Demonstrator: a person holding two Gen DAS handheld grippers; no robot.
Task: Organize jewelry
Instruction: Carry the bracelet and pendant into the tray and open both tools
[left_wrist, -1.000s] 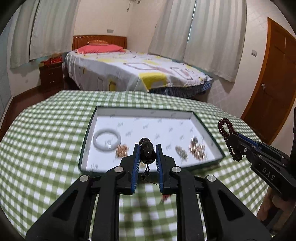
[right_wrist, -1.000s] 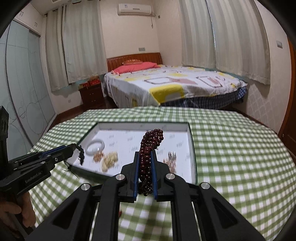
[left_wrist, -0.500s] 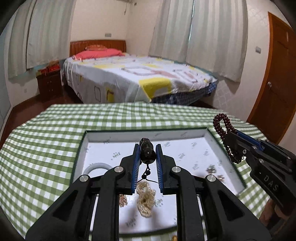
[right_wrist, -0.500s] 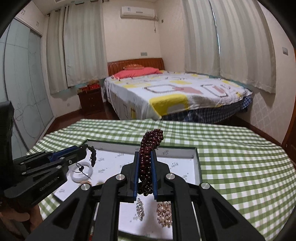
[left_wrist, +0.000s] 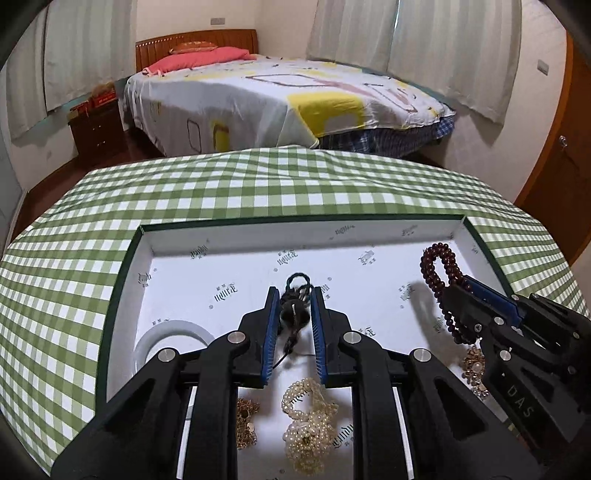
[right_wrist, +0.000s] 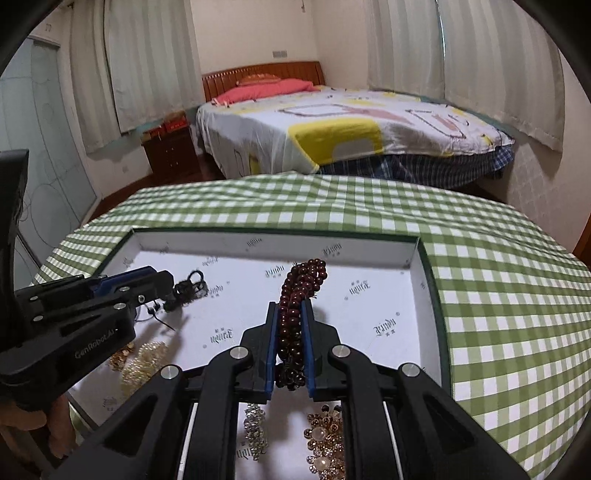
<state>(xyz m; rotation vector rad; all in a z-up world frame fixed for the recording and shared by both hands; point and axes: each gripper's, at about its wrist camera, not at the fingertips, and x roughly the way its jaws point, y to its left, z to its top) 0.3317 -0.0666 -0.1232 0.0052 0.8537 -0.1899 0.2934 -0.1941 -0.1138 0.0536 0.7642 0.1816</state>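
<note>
A: Where does the jewelry sit?

B: Nearly all of it is inside the white-lined tray (left_wrist: 229, 240), which rests on the green checked tablecloth (left_wrist: 92, 229). The dark red bead bracelet (right_wrist: 301, 291) is pinched between the jaws of the right gripper (right_wrist: 290, 328) above the tray's floor, toward its right wall; its loop sticks out past the fingertips.

A: And the left one?

B: The left gripper (left_wrist: 294, 312) hovers over the middle of the tray. A black cord pendant (left_wrist: 293, 314) with a round dark bead lies between its jaws, the knotted cord just ahead of them. The pads sit close on either side of the bead, yet I cannot tell whether they actually press it.

A: What else is in the tray?

B: A pale jade bangle (left_wrist: 166, 334) lies at the tray's left wall, half hidden by the left gripper. Toward the near edge lie a heap of pearl strands (left_wrist: 306, 424) and beside it a thin gold chain (left_wrist: 245, 424). At the near right corner are a silver piece (right_wrist: 255, 428) and a gold cluster brooch (right_wrist: 325, 439).

A: Beyond the tray?

B: A bed (right_wrist: 332, 125) with a patterned cover stands behind the table.
</note>
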